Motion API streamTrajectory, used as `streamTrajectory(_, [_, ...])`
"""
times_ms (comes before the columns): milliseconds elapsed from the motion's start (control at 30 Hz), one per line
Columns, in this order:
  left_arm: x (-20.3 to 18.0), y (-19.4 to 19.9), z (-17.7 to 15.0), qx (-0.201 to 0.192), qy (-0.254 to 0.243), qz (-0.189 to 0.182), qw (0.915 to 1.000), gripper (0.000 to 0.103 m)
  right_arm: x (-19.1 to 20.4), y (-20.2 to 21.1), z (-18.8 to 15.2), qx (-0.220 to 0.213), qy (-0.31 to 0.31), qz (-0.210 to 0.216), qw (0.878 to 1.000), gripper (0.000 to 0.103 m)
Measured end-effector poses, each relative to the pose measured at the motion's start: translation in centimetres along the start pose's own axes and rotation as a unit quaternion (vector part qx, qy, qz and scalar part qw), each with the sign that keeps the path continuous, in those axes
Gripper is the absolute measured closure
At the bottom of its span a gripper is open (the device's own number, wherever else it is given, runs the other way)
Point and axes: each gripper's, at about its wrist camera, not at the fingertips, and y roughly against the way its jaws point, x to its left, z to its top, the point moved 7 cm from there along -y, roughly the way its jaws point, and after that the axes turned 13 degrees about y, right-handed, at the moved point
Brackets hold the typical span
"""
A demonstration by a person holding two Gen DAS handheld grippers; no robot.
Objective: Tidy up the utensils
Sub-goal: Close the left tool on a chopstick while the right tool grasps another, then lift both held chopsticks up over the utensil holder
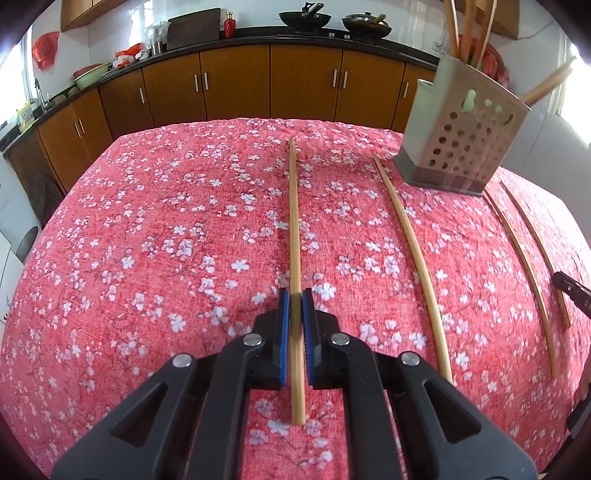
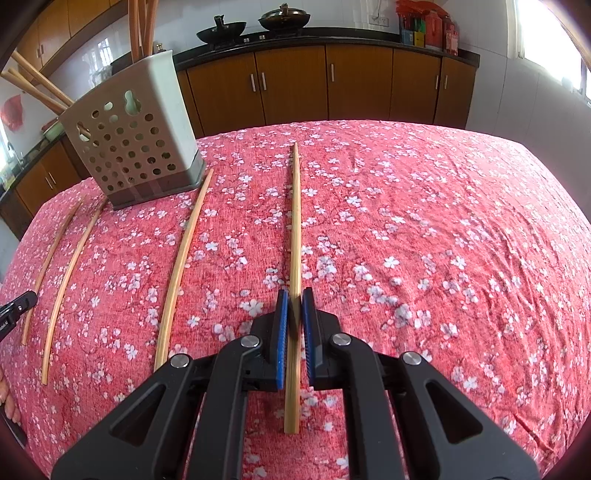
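Note:
Several bamboo chopsticks lie side by side on a red floral tablecloth (image 1: 147, 240). My left gripper (image 1: 295, 299) straddles the leftmost chopstick (image 1: 294, 221), its blue pads close on both sides of it near the thick end. My right gripper (image 2: 294, 299) straddles the rightmost chopstick (image 2: 295, 221) the same way. Whether the pads press the sticks is unclear. A perforated beige utensil holder (image 1: 461, 136) stands at the back with several chopsticks in it; it also shows in the right wrist view (image 2: 136, 140). Other chopsticks (image 1: 417, 251) (image 2: 181, 266) lie between the grippers.
Wooden kitchen cabinets (image 1: 295, 81) under a black counter with two woks (image 1: 303, 16) run behind the table. The right gripper's tip (image 1: 572, 291) shows at the right edge of the left view; the left gripper's tip (image 2: 14, 306) shows at the left edge of the right view.

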Motion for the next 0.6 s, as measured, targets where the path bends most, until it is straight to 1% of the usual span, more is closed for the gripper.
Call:
streamTrajectory(267, [-0.2,0.6,-0.9,-0.002,-0.011,0.010,0.9999,0.095,0.2,0.4,-0.4,-0.001,0.000,-0.001,1.000,0.095])
streamTrajectory(367, [-0.4,0.6,-0.9,-0.001,-0.012,0.011,0.9999,0.095,-0.1,0.7,-0.5,-0.002,-0.003,-0.001,1.000,0.095])
streamTrajectory(400, [-0.4,0.9,-0.8,0.000,-0.011,0.006,0.9999,0.095,-0.5,0.9,-0.4,-0.005,-0.005,0.000,1.000,0.095])
streamTrajectory(467, [-0.3,1.6,-0.6,-0.009,-0.010,0.002,0.9999,0.095,-1.1,1.8,-0.1,-0.021,-0.010,0.001,1.000,0.095])
streamTrajectory(600, [-0.4,4.6,1.1,-0.046,-0.005,-0.013,0.9988,0.095,-2.1,4.7,1.6,-0.064,-0.019,-0.003,0.998,0.095])
